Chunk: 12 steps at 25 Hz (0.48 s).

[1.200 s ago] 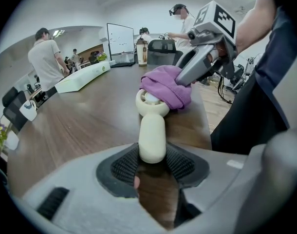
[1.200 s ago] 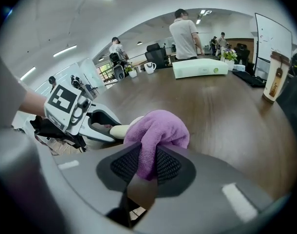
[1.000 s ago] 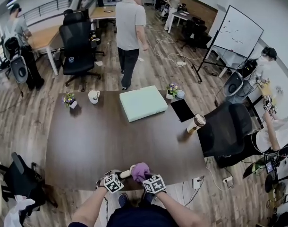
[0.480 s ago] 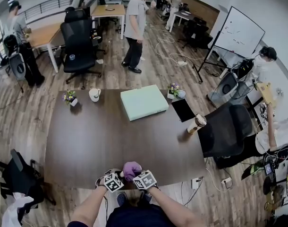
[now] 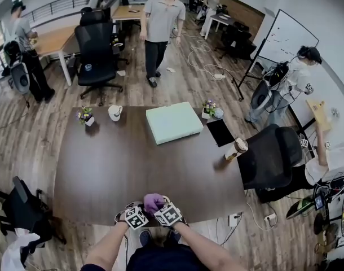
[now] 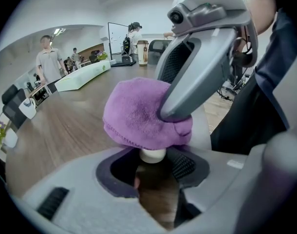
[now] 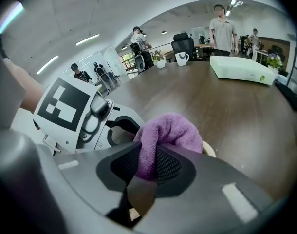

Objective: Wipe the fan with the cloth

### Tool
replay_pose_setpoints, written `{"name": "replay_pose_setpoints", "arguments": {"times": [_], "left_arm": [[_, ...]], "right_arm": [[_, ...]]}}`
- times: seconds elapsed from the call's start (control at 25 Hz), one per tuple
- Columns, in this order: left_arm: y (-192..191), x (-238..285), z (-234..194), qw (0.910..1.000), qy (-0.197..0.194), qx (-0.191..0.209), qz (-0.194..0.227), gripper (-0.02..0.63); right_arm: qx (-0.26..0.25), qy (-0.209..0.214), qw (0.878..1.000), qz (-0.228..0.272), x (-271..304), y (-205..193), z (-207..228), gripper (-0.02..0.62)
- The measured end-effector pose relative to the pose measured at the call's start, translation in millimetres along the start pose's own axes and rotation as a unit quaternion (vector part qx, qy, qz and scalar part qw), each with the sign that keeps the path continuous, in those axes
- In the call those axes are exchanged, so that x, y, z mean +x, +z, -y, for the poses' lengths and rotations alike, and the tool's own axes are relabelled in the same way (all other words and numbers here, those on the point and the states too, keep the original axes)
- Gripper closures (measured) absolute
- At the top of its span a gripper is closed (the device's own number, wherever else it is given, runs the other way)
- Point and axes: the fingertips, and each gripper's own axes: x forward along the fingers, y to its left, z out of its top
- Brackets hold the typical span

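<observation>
Left gripper (image 6: 153, 165) jaws narrow, gripping the white fan (image 6: 152, 154) stem. Right gripper (image 7: 148, 168) jaws pinch the purple cloth (image 7: 169, 128), draped over the fan.

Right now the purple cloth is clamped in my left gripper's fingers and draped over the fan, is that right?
Not quite: the purple cloth is clamped in the fingers of the right gripper, not the left, as the right gripper view shows. It is draped over the fan, whose white stem sits in the left gripper.
</observation>
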Motion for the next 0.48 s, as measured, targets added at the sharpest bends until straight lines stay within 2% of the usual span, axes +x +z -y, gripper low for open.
{"name": "replay_pose_setpoints", "arguments": {"times": [0.24, 0.48], "left_arm": [[0, -2, 1, 1.0, -0.004, -0.001, 0.0, 0.436], [-1, -2, 2, 1.0, -0.006, -0.001, -0.001, 0.436]], "right_arm": [[0.02, -0.041, 0.998, 0.03, -21, 7, 30, 0.509], [0.042, -0.073, 0.995, 0.046, -39, -1, 56, 0.509]]}}
